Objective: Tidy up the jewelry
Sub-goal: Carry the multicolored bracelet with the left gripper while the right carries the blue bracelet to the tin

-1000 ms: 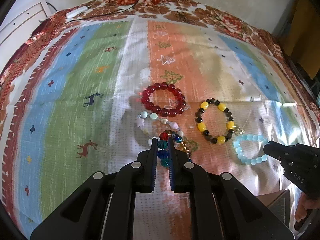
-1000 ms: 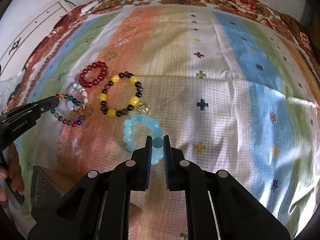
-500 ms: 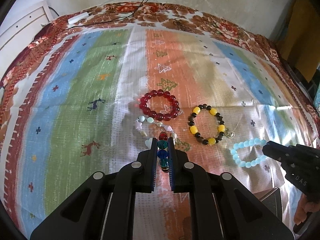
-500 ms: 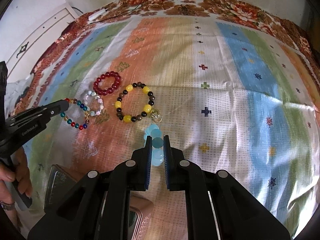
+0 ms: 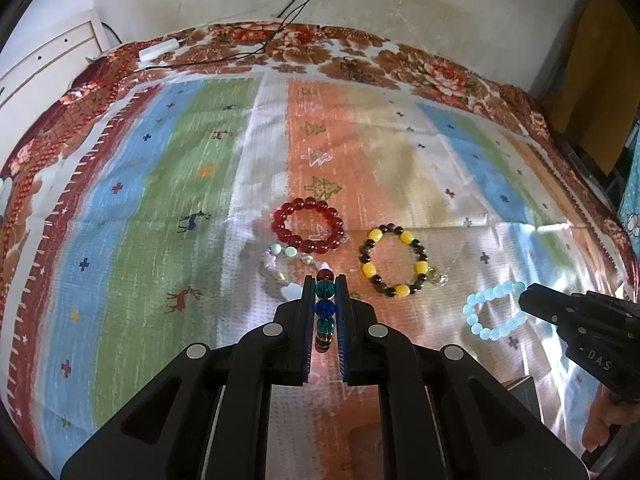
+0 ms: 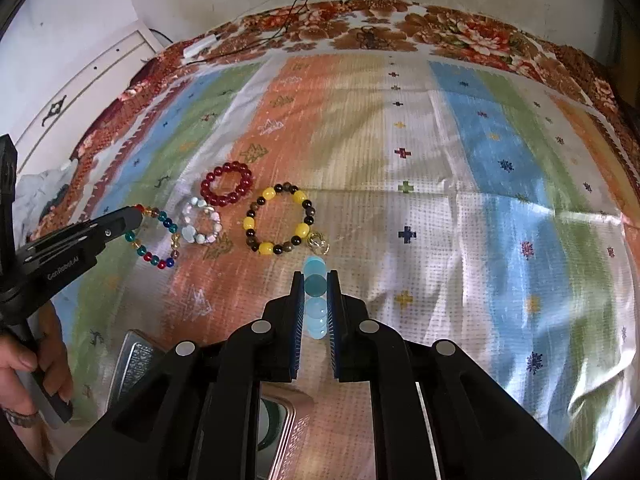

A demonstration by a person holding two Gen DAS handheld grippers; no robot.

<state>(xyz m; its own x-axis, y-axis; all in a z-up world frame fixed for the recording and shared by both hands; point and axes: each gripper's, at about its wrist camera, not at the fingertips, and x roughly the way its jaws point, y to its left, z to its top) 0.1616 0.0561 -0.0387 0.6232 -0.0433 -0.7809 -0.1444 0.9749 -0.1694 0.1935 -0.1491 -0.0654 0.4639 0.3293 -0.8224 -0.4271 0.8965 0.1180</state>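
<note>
At the left, the left gripper (image 5: 325, 300) is clamped on the multicoloured bracelet (image 6: 157, 236), its beads stacked edge-on between the pads; in the right wrist view the rest of that loop hangs free from the tip above the striped cloth (image 5: 160, 200). Just beside it, the pale bracelet (image 6: 201, 225) of white and pink beads lies flat, with the red bracelet (image 5: 307, 225) touching or nearly touching its far edge. Next along, the yellow and dark bracelet (image 5: 394, 262) lies on the orange stripe, a small clear charm at its right side. Furthest right, the right gripper (image 6: 315, 292) is closed on the light blue bracelet (image 5: 496, 314), which dangles from its tip clear of the cloth. A metal box (image 6: 138, 364) sits at the near edge under the grippers; only its rim and a corner show, and its interior cannot be read. Assessed step: carrying both held bracelets to that box. To do it well, keep both grips firm, raise each loop clear of the bracelets lying beside it, bring each tip over the opening, and lower before releasing, since round beads may roll or bounce off the rim.
</note>
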